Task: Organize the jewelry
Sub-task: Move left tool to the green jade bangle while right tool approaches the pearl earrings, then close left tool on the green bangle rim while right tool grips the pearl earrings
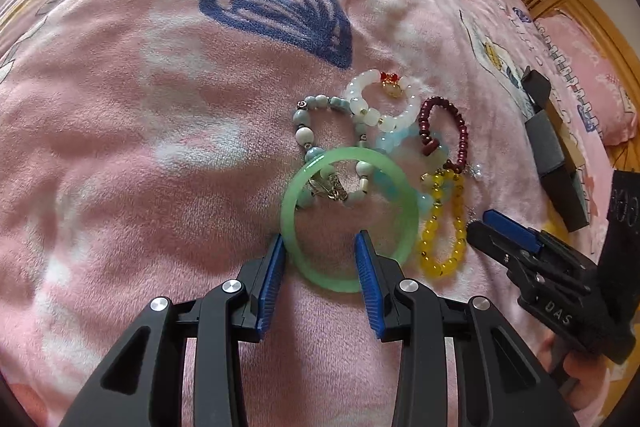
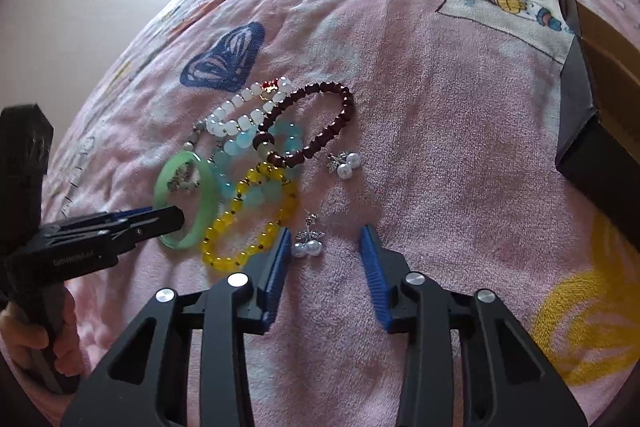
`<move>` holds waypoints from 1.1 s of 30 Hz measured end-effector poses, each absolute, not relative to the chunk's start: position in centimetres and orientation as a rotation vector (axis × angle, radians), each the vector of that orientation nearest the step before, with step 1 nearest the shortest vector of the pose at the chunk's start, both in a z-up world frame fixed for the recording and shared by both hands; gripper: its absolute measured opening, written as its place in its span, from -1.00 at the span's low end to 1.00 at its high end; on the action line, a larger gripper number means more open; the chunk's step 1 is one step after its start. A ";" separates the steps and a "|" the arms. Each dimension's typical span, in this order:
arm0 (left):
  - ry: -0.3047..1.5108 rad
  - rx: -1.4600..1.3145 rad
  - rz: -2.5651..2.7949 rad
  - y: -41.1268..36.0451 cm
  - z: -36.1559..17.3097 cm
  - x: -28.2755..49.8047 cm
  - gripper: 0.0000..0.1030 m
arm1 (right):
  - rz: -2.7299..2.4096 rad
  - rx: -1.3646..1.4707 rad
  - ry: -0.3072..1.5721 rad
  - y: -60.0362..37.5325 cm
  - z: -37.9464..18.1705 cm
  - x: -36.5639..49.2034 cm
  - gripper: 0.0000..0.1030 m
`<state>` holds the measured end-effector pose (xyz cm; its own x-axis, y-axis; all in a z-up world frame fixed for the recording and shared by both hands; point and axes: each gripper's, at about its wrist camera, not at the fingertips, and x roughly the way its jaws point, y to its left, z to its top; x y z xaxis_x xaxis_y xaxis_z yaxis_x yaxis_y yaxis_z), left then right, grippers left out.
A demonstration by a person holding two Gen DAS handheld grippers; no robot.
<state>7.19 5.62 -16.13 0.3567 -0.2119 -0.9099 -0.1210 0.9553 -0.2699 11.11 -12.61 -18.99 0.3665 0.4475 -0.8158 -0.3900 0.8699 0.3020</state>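
The jewelry lies in one cluster on the pink bed cover, well in from the bed's edges. The green bangle is the piece nearest the left claw and lies flat, overlapping a grey-green bead bracelet whose silver charms show through its ring. The left claw is released: its left finger sits just outside the bangle's rim and its right finger stands inside the ring, so the near rim passes between the two blue pads. The pads are not pressed on the rim.

Beside the bangle lies a yellow bead bracelet, overlapping a pale blue bead bracelet. Beyond these lie a white bead bracelet with a red knot and a dark red bead bracelet. Two pairs of pearl earrings rest on the cover apart from the cluster: one pair just beside the dark red bracelet, the other pair near the yellow bracelet.

The right claw is released and grasps nothing. Its left finger lies just beside the yellow bracelet and the nearer pearl pair lies between its fingertips.

A dark box with a brown interior stands on the cover toward the headboard side of the bed, well apart from the cluster. A blue butterfly print marks the cover beyond the jewelry
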 end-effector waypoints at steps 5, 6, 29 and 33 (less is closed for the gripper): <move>1.175 -0.305 -0.021 5.8 -16.2 7.1 -0.56 | 0.526 0.030 1.037 -12.5 -19.0 10.8 -0.46; 1.170 -0.305 -0.017 5.9 -16.2 7.1 -0.66 | 0.523 0.022 1.028 -12.5 -19.0 10.8 -0.49; 1.038 -0.243 -0.055 4.5 -12.1 5.8 -0.79 | 0.560 -0.121 0.909 -11.4 -17.3 8.5 -0.69; 1.014 -0.241 -0.068 4.1 -11.1 5.5 -0.79 | 0.567 -0.092 0.887 -12.2 -15.8 8.0 -0.69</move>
<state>5.51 4.14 -11.14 0.5291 -0.1679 -0.8317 -0.0546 0.9714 -0.2309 7.96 -12.17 -15.77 0.4956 0.4296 -0.7548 -0.5041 0.8500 0.1529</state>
